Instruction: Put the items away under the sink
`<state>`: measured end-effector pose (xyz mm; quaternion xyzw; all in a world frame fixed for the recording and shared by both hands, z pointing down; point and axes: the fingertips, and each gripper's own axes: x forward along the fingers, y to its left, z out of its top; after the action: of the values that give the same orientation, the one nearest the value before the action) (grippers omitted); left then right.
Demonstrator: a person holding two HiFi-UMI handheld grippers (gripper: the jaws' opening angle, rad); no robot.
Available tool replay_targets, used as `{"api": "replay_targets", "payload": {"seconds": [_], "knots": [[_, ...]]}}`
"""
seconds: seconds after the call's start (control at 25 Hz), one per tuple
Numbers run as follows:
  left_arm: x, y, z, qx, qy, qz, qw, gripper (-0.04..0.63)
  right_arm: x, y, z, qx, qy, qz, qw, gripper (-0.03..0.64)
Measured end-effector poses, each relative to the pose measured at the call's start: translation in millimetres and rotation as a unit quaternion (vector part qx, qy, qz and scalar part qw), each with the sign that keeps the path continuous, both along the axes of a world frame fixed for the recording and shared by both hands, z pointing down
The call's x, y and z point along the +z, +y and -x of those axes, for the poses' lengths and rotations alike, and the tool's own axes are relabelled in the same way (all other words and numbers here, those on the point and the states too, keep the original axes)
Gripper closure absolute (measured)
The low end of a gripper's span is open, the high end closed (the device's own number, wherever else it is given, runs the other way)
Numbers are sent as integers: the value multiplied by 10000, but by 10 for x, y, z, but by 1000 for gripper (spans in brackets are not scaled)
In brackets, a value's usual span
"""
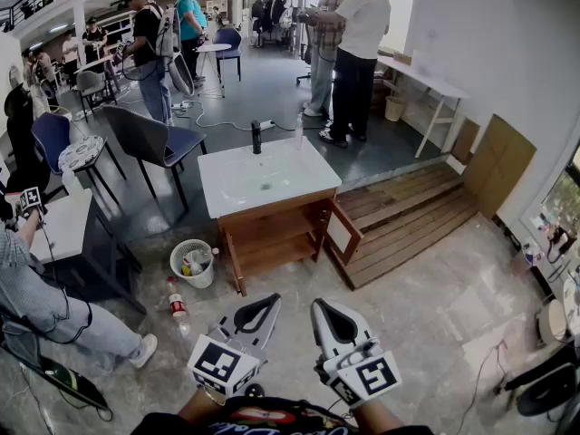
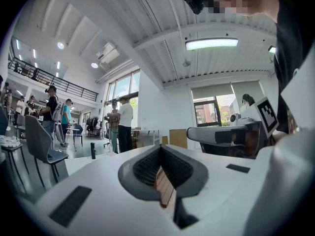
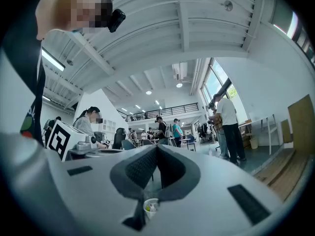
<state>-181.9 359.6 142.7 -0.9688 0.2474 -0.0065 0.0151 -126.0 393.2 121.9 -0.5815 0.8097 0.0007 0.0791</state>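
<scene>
Two claws sit in front of the sink cabinet (image 1: 272, 234), well apart from it. The left claw (image 1: 270, 303) is shut tight and holds nothing. The right claw (image 1: 319, 308) is the same. A white basket (image 1: 201, 282) of small things stands on the floor (image 1: 408, 315) just left of the cabinet. A bottle (image 1: 177, 306) lies near it. The cabinet door (image 1: 343, 234) is open.

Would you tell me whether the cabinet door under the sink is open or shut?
Open: the door stands swung outward, exposing the wooden shelves inside.
</scene>
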Motion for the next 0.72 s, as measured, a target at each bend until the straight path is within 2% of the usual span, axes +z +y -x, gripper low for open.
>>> {"api": "replay_targets", "payload": {"seconds": [0.16,0.4,0.72], "knots": [[2,25,-35,1,-63,-42,10000,588,-78,27,7,-106,-162,-252,9995,609],[7,91,-120,66,-134,-34,9999,588,21,65,-48,-100,-196,26,9998,609],[54,240,-305,168,-227,-23,9996,588,-8,189,-197,-101,-357,-96,9993,609]]}}
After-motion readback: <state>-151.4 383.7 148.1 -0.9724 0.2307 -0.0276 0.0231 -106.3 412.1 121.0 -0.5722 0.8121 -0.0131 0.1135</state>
